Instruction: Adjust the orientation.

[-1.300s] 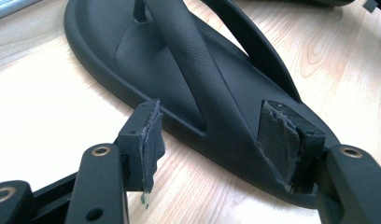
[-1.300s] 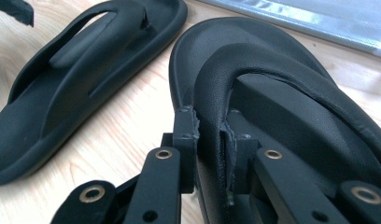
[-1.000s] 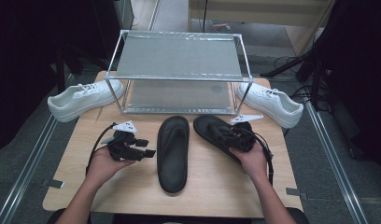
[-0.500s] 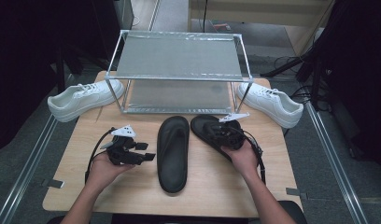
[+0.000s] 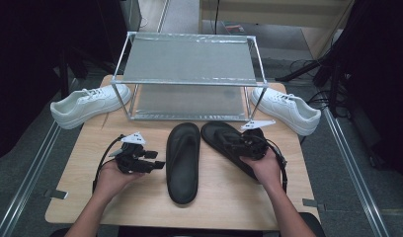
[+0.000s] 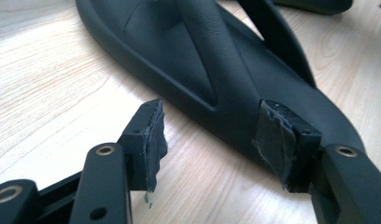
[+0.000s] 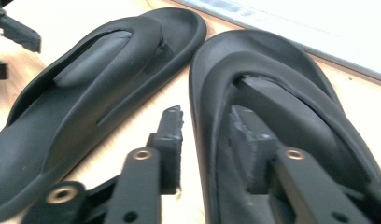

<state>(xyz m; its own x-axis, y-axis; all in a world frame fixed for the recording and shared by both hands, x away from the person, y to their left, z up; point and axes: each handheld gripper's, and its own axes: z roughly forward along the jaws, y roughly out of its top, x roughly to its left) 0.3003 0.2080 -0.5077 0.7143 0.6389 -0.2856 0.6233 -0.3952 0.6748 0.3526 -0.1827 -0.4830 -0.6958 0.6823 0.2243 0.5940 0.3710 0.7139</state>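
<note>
Two black flip-flop sandals lie side by side on the wooden table. My left gripper (image 5: 159, 159) (image 6: 212, 135) sits just left of the left sandal (image 5: 183, 163) (image 6: 202, 56). Its jaws have just been closing a little but stand open: one pad is over the table, the other over the sandal's rim. My right gripper (image 5: 236, 141) (image 7: 207, 126) straddles the inner rim of the right sandal (image 5: 224, 140) (image 7: 282, 84), one pad outside and one on the footbed under the strap. Those jaws have just been opening, and a small gap shows at the outer pad.
A metal two-tier shelf rack (image 5: 189, 74) stands at the back of the table (image 5: 140, 207). One white sneaker (image 5: 86, 103) lies beside its left leg, another (image 5: 288, 108) beside its right leg. Bare wood lies in front of the sandals.
The right hand has shifted slightly along the right sandal. The left hand has stayed almost still beside the left sandal.
</note>
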